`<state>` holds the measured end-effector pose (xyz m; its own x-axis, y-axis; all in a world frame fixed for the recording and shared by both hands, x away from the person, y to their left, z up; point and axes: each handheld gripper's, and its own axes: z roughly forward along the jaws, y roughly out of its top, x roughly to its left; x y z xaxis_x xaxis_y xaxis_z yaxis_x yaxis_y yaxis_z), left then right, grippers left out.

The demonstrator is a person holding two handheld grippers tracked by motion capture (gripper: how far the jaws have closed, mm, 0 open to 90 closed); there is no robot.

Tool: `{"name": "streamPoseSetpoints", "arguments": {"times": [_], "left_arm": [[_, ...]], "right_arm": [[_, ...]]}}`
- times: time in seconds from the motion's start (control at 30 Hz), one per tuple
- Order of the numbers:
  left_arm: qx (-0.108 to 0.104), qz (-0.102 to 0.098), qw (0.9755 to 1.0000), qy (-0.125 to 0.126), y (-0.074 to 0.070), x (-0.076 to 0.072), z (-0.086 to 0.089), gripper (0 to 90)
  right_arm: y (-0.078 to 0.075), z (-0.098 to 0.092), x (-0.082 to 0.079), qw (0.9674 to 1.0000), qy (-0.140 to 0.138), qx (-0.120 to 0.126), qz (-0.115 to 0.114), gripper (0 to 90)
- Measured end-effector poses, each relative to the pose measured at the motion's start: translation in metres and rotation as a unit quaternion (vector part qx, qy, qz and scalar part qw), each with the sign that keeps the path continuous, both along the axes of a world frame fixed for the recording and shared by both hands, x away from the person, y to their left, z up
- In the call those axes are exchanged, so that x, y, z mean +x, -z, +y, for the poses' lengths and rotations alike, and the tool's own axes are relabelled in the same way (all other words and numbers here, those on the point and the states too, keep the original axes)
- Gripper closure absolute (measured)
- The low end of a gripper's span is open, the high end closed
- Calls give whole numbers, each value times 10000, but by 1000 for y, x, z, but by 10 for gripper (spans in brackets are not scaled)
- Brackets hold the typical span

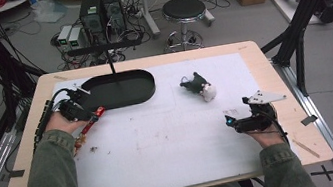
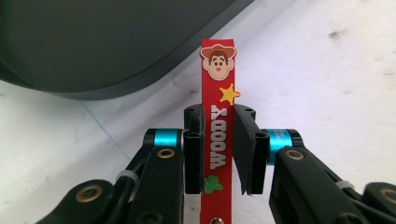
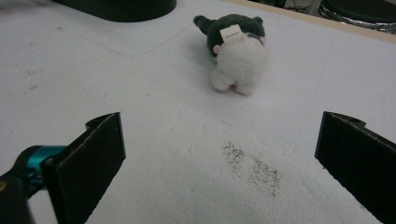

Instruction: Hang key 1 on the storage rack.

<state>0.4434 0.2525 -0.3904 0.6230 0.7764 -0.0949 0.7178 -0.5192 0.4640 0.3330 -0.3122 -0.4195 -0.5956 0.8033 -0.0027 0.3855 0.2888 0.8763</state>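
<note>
The left gripper (image 2: pixel 218 149) has its jaws pressed on both sides of a red strap (image 2: pixel 218 135) with the word WOODY on it, and the strap stands between the pads in the left gripper view. In the high view, the left hand (image 1: pixel 60 121) lies near the table's left edge, at about 9 o'clock, with the forearm in a green sleeve (image 1: pixel 49 183) coming from the bottom. The strap (image 1: pixel 92 121) points toward the black tray (image 1: pixel 147 94), just beside its near-left corner. The right gripper (image 3: pixel 219 154) has its jaws wide apart and holds nothing. The right hand (image 1: pixel 260 121) rests at about 4 o'clock. The plush toy (image 3: pixel 236 51) lies ahead of it on the white mat (image 1: pixel 163 149), at about 1 o'clock.
</note>
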Motion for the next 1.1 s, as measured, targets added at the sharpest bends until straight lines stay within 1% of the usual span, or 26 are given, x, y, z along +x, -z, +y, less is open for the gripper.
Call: {"name": "streamPoseSetpoints", "arguments": {"times": [0.07, 0.17, 0.2, 0.27, 0.3, 0.33, 0.37, 0.4, 0.43, 0.47, 0.5, 0.53, 0.57, 0.6, 0.63, 0.67, 0.7, 0.73, 0.77, 0.8, 0.9, 0.93, 0.97, 1.03, 1.07, 1.1], "left_arm": [[-25, -47, 10000, 56, -3, -3, -1, 747], [-95, -109, 9999, 79, -8, -5, -1, 748], [-178, -193, 9996, 79, -13, -7, 0, 748], [-243, -330, 9991, 75, -21, -10, 1, 748], [-243, -330, 9991, 75, -21, -10, 1, 748], [-270, -406, 9988, 84, -28, -12, 3, 748], [-270, -406, 9988, 84, -28, -12, 3, 748], [-373, -451, 9983, 52, -38, -13, 8, 749], [-373, -451, 9983, 52, -38, -13, 8, 749], [-428, -442, 9981, 57, -46, -14, 10, 749], [-428, -442, 9981, 57, -46, -14, 10, 749], [-416, -481, 9980, 69, -56, -15, 13, 749], [-416, -481, 9980, 69, -56, -15, 13, 749], [-462, -541, 9975, 45, -66, -16, 16, 749], [-462, -541, 9975, 45, -66, -16, 16, 749], [-582, -577, 9966, 73, -74, -17, 17, 748], [-582, -577, 9966, 73, -74, -17, 17, 748], [-672, -679, 9954, 98, -81, -19, 19, 748], [-672, -679, 9954, 98, -81, -19, 19, 749], [-698, -764, 9946, 45, -86, -20, 21, 749], [-694, -866, 9938, 7, -96, -21, 23, 749], [-687, -875, 9938, 33, -101, -22, 22, 749], [-687, -875, 9938, 33, -101, -22, 22, 749], [-654, -978, 9930, 82, -114, -24, 21, 749], [-647, -1003, 9928, 65, -118, -24, 20, 750], [-647, -1003, 9928, 65, -118, -24, 20, 749]], "right_arm": [[0, 0, 0, 10000, 8, -23, -20, 7], [-1, -1, -1, 10000, 11, 72, -15, 7], [-2, -1, -2, 9999, 20, 99, -37, 7], [-2, -2, -2, 9999, 29, 150, -42, 7], [-2, -2, -2, 9999, 29, 150, -42, 7], [-2, -2, -2, 9999, 23, 148, -50, 7], [-2, -2, -2, 9999, 23, 148, -50, 7], [-2, -2, 0, 9999, 28, 143, -49, 6], [-2, -2, 0, 9999, 28, 143, -49, 6], [-2, -3, 0, 9999, 28, 143, -47, 6], [-2, -3, 0, 9999, 28, 143, -47, 6], [-2, -3, 0, 9999, 58, 146, -53, 6], [-2, -3, 0, 9999, 58, 146, -53, 6], [-2, -3, 0, 9999, 64, 154, -37, 6], [-2, -3, 0, 9999, 58, 146, -32, 7], [-2, -3, -1, 9999, 36, 152, -48, 7], [-2, -3, -1, 9999, 32, 146, -55, 6], [-3, -2, -1, 9998, 25, 153, -81, 6], [-3, -2, -2, 9998, 8, 163, -77, 6], [-4, -2, -2, 9998, 16, 170, -74, 7], [-4, -3, -2, 9997, 33, 206, -90, 7], [-4, -3, -2, 9997, 30, 212, -98, 6], [-4, -4, -2, 9997, 42, 219, -84, 7], [-4, -4, -1, 9997, 30, 247, -80, 7], [-4, -5, 1, 9996, 29, 249, -108, 7], [-4, -5, 1, 9996, 29, 249, -108, 7]]}}
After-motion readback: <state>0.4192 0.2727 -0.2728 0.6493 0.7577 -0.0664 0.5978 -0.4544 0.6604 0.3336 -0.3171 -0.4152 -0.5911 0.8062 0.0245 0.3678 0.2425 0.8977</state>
